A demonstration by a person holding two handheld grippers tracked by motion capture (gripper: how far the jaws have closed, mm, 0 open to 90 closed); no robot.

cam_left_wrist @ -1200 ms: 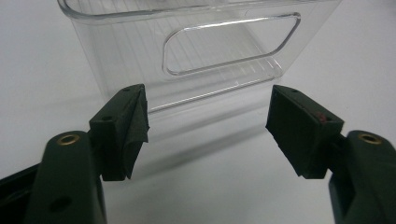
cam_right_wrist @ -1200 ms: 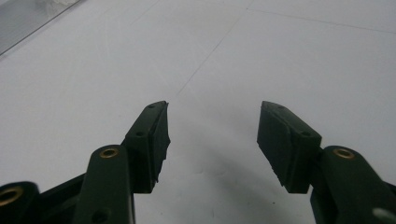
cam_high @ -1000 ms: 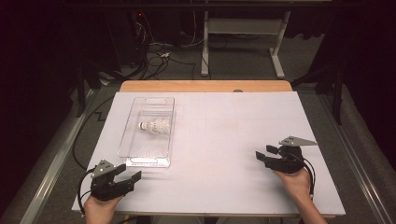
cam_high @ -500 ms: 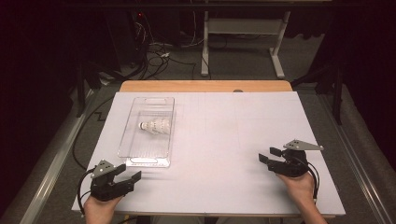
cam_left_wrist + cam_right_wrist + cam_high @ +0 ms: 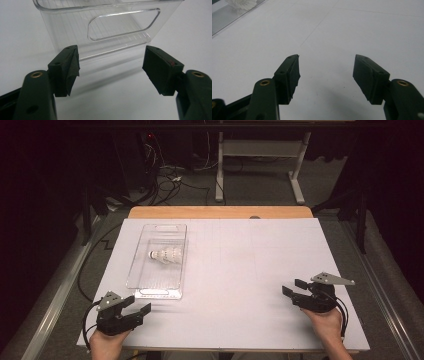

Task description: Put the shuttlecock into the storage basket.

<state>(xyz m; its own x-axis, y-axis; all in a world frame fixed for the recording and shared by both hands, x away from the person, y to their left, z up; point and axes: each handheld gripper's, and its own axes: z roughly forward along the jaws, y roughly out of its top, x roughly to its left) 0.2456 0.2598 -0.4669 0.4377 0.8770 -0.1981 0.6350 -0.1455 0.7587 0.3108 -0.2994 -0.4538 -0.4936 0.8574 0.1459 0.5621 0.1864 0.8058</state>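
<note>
Fingers (image 5: 141,311) apart near clear ribbed tray (image 5: 145,270)

Left gripper (image 5: 131,312) low at near left, jaws wide apart, right gripper (image 5: 294,288) at near right, jaws just opening, nothing between

- Bin (image 5: 159,265): clear, glossy plastic, smooth, with fine ribbing on floor and walls seen in the left gripper view (image 5: 100,27).
- Shuttlecock (image 5: 165,255), inside bin: white, matt, feathery skirt; finer texture too small to tell.
- Sheet (image 5: 240,270) under bin: white, matt, paper-like, smooth, faint ruled lines.
- Tabletop edge (image 5: 220,212), beyond bin: light wood, smooth, dull sheen.
- Left gripper (image 5: 131,311), near bin's close end: black matt plastic; brass-coloured rivets; dark pads (image 5: 71,71), slightly rough, frayed at one edge.
- Right gripper (image 5: 295,289), well apart from bin: same black matt plastic, grey metal-looking plate on top.
</note>
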